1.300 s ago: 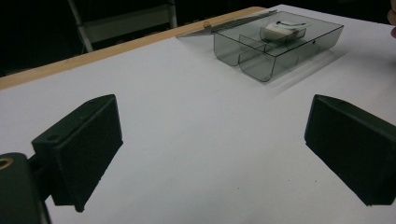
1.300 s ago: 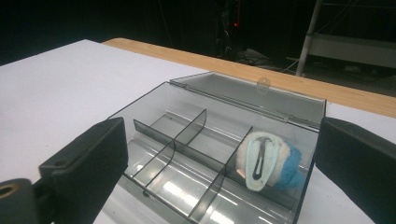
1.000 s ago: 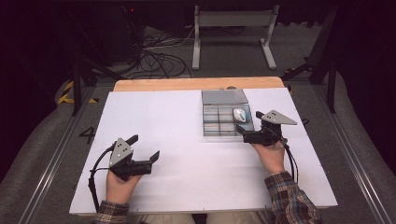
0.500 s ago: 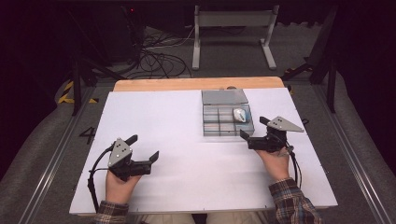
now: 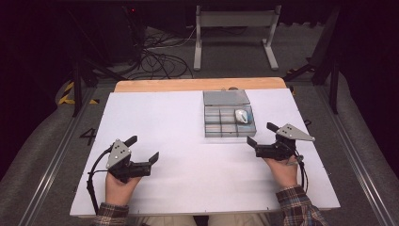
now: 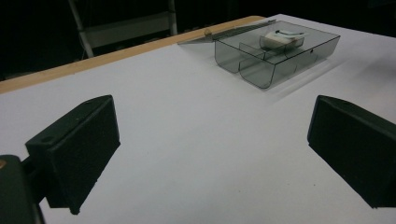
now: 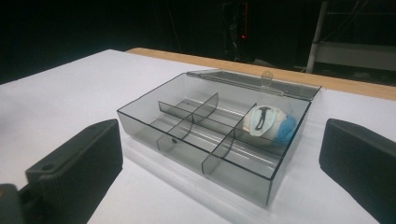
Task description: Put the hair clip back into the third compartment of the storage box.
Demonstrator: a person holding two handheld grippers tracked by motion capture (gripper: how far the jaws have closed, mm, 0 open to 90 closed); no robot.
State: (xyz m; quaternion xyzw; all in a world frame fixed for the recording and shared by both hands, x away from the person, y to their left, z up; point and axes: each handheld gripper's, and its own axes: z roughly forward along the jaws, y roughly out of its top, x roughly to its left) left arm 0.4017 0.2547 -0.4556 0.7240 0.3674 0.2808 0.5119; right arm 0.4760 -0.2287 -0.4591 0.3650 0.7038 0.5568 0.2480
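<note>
Right gripper [image 5: 260, 135] hangs just above the counter [image 5: 188, 179] with its jaws spread wide and empty; ahead of it, close by, sits a smoky clear compartment box [image 7: 212, 140], lid folded back. A small white-and-blue object [image 7: 271, 122] lies in the far compartment nearest that gripper's right jaw. Left gripper [image 5: 142, 149], also spread and empty, rests well apart. Reaching in carelessly, I judge, could nudge the light box or catch a divider. Nothing stands between.

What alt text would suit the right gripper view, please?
A smoky transparent compartment box sits open on a white table, with a small white-and-blue object in one far compartment. The right tongs are open, their two black jaws framing the box from below.
</note>
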